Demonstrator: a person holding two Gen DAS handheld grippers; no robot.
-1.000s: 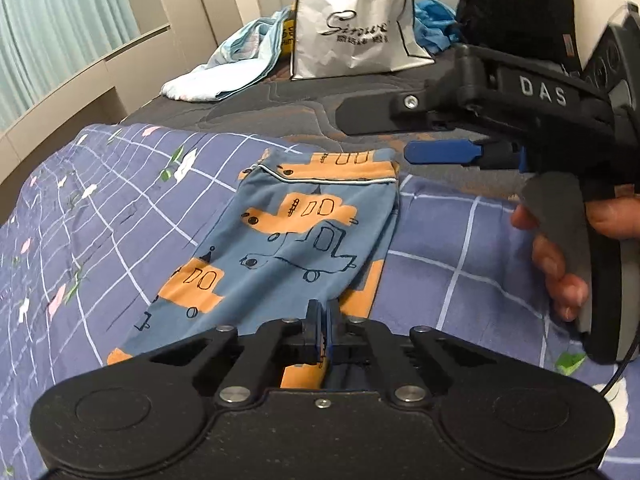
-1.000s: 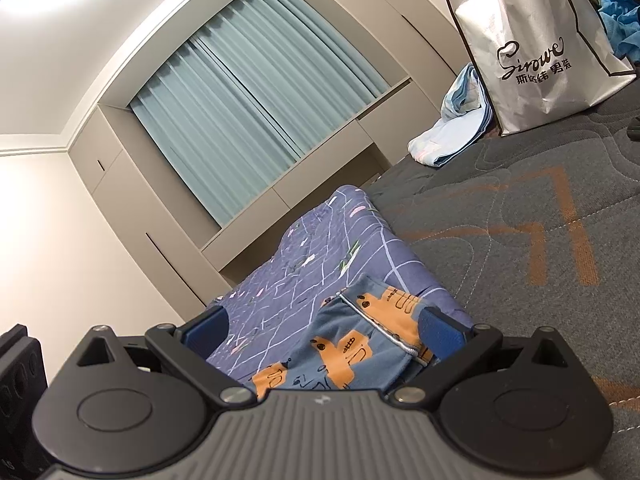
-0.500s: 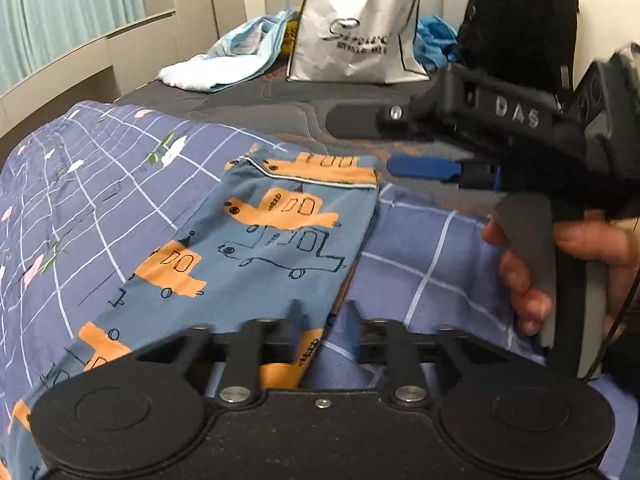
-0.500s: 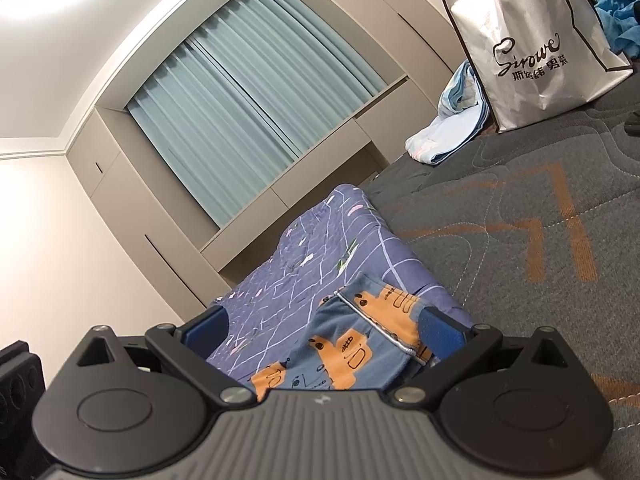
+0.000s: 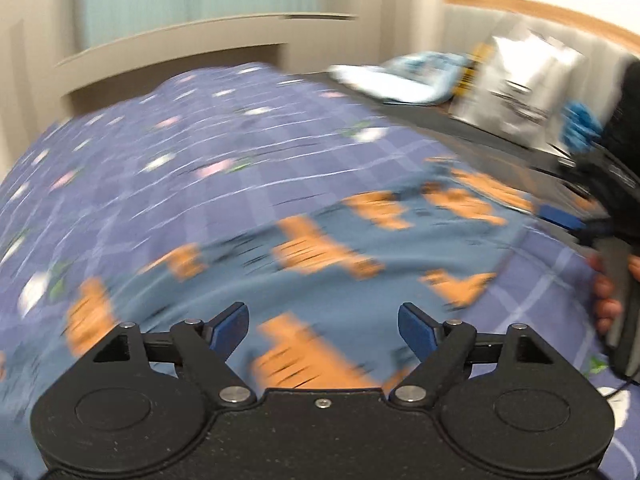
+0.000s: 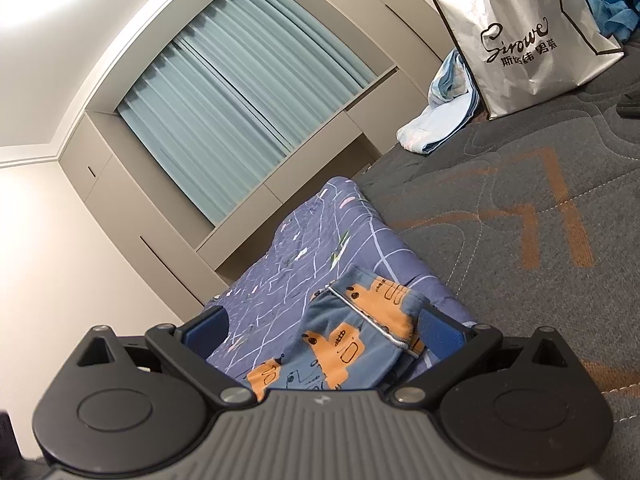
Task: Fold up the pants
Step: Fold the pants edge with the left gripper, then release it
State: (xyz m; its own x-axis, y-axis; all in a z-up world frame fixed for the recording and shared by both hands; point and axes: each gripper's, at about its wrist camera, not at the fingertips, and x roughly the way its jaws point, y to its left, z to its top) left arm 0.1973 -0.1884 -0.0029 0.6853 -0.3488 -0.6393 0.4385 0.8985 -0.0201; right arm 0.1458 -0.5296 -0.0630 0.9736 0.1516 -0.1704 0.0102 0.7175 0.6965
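The blue pants with orange vehicle prints [image 5: 340, 272] lie flat on the purple grid bedspread [image 5: 200, 168]; the left wrist view is motion-blurred. My left gripper [image 5: 323, 330] is open and empty just above the pants. My right gripper [image 6: 324, 330] is open, its jaws either side of the pants' waistband end [image 6: 360, 320], touching nothing I can see. It also shows at the right edge of the left wrist view [image 5: 576, 220], held by a hand.
A silver shopping bag [image 6: 520, 32] stands at the far end of the dark quilted bed [image 6: 520, 208]. Light blue clothes [image 6: 444, 112] lie beside it. Curtains and cabinets [image 6: 240, 120] line the far wall.
My left gripper has let go of the pants, opened wide and swung to the left. The right gripper has barely moved.
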